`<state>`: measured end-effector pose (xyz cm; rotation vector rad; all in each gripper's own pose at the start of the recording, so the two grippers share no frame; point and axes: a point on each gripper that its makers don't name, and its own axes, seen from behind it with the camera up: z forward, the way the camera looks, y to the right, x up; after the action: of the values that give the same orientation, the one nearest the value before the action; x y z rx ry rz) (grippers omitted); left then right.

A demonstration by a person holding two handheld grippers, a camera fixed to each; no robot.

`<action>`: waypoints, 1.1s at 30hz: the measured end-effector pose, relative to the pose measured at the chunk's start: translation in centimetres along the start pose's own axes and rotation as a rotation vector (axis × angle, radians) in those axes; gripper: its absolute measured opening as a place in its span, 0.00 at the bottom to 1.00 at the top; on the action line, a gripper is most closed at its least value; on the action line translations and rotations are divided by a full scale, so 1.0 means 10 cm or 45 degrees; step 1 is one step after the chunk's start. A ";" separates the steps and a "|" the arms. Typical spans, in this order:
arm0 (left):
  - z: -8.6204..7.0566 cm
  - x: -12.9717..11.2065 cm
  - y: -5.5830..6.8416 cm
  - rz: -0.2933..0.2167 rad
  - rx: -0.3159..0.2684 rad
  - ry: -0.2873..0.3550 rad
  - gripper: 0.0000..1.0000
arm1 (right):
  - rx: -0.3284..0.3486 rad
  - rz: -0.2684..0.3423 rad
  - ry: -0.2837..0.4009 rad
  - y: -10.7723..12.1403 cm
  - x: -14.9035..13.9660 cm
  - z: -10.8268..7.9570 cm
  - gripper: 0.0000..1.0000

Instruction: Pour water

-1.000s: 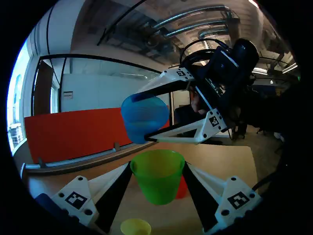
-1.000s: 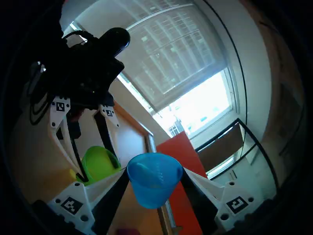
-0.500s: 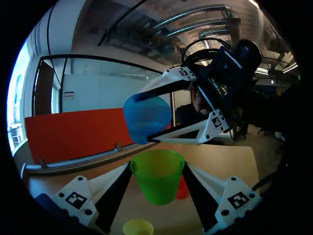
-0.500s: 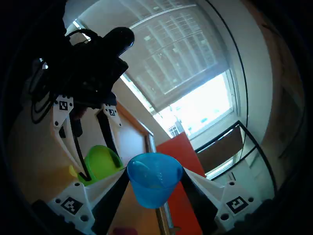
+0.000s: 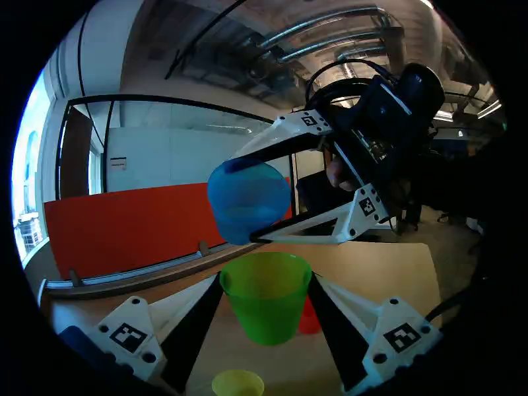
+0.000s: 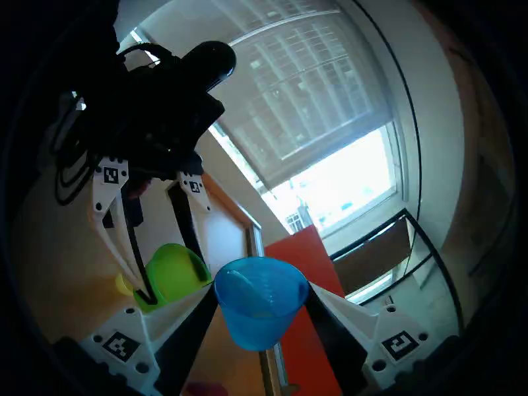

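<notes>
The blue cup (image 6: 261, 300) sat tilted between the fingers of my right gripper (image 6: 261, 290), both pressing on its sides, above the green cup (image 5: 266, 303) and apart from it. My left gripper (image 5: 264, 284) clamped the green cup upright over the table (image 5: 383, 264). My fingers carried square black-and-white markers (image 5: 129, 336).

We saw an orange partition (image 5: 125, 224) behind the wooden desk (image 5: 389, 264), a glass wall (image 5: 178, 142) above it. Pipes (image 5: 310, 25) crossed the ceiling (image 5: 218, 49), and daylight came through a large window (image 6: 317, 132).
</notes>
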<state>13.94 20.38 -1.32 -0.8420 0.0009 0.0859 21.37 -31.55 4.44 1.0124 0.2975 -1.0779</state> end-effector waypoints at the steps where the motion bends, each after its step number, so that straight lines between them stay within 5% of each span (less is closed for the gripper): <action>1: 0.00 0.00 0.00 0.001 0.000 0.000 0.89 | 0.000 -0.003 0.000 0.00 0.00 0.00 0.92; 33: -0.01 -0.01 -0.01 0.011 0.011 0.008 0.89 | -0.006 -0.108 -0.015 0.04 0.05 0.07 0.92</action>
<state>13.89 20.26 -1.29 -0.8339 0.0109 0.0910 21.82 -32.35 4.69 0.9959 0.3363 -1.1589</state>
